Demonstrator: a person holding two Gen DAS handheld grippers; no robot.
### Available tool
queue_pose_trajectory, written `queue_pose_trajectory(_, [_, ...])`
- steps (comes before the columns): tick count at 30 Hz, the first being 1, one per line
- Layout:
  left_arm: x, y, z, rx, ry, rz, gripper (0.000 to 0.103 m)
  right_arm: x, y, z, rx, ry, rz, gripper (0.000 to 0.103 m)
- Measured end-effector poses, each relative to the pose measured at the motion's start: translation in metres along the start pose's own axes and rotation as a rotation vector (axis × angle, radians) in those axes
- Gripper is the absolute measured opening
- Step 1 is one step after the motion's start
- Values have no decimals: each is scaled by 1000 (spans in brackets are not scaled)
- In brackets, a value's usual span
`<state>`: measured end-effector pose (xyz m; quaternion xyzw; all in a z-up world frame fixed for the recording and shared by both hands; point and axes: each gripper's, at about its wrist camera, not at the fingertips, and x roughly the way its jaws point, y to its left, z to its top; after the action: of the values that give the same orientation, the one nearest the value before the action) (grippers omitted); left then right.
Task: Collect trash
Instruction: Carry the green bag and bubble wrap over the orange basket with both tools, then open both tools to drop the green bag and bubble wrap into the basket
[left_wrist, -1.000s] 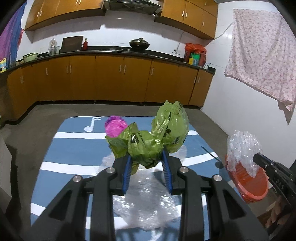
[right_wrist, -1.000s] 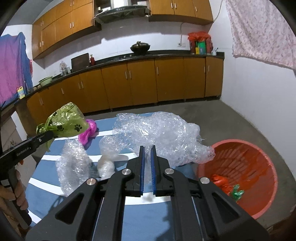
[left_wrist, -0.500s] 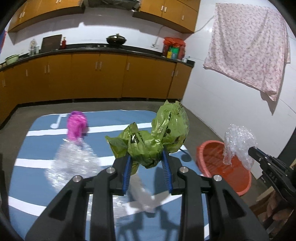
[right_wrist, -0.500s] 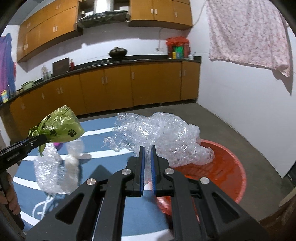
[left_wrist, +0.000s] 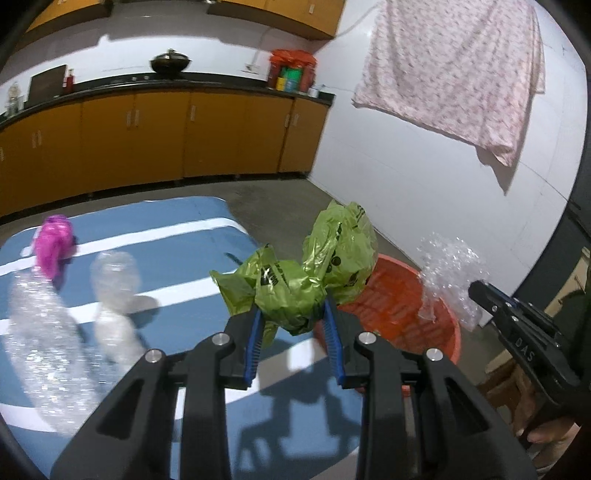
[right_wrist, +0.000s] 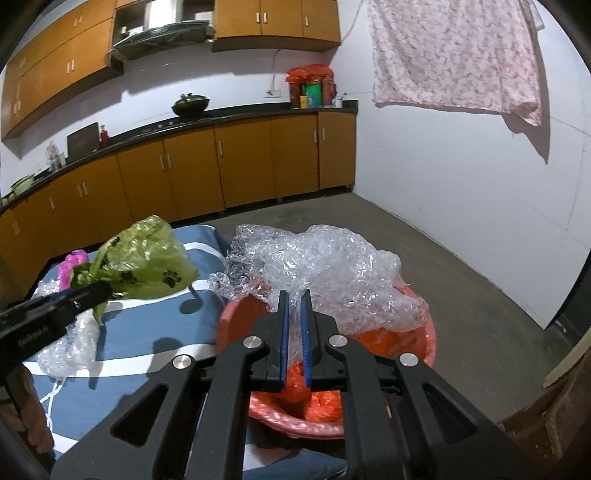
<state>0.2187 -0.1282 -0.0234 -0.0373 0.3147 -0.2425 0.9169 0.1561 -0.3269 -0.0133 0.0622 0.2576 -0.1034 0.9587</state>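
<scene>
My left gripper (left_wrist: 293, 314) is shut on a crumpled green plastic bag (left_wrist: 306, 277) with paw prints, held over the right edge of the blue mat, beside the orange basin (left_wrist: 402, 314). In the right wrist view that green bag (right_wrist: 147, 266) hangs at the left, in the left gripper (right_wrist: 92, 291). My right gripper (right_wrist: 293, 299) is shut on a sheet of clear bubble wrap (right_wrist: 325, 273), held right above the orange basin (right_wrist: 430, 343), which holds orange and red scraps. In the left wrist view the bubble wrap (left_wrist: 447, 273) and right gripper (left_wrist: 476, 290) show at the right.
A blue striped mat (left_wrist: 166, 258) carries a pink bag (left_wrist: 53, 243) and loose clear plastic (left_wrist: 114, 284). Wooden cabinets (right_wrist: 240, 162) line the back wall. A floral cloth (right_wrist: 454, 55) hangs on the white wall. A person's hand (left_wrist: 543, 432) holds the right gripper.
Both grippers swung right with their loads. The bubble wrap went from over the mat to above the basin; the green bag reached the mat's right edge, beside the basin.
</scene>
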Motion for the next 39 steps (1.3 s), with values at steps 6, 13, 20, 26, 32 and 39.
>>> queue_pose_trajectory(6, [30, -23, 0, 16, 37, -41, 30, 9, -20, -1, 38, 8, -11, 7])
queue_pose_trajectory(13, [62, -51, 0, 51, 73, -80, 31, 16, -41, -1, 116, 10, 1, 7])
queue_pose_trajectory(20, [87, -66, -6, 74, 109, -98, 31, 21, -54, 2, 144, 1, 17, 7])
queue_pose_trajectory(26, [103, -74, -10, 83, 132, -93, 45, 24, -54, 1, 138, -2, 64, 7])
queue_pose_trajectory(32, [104, -64, -13, 68, 139, -79, 60, 20, -61, -1, 155, -8, 74, 40])
queue_pose_trajectory(39, [86, -39, -12, 38, 108, -25, 69, 13, -66, 2, 158, -25, 29, 53])
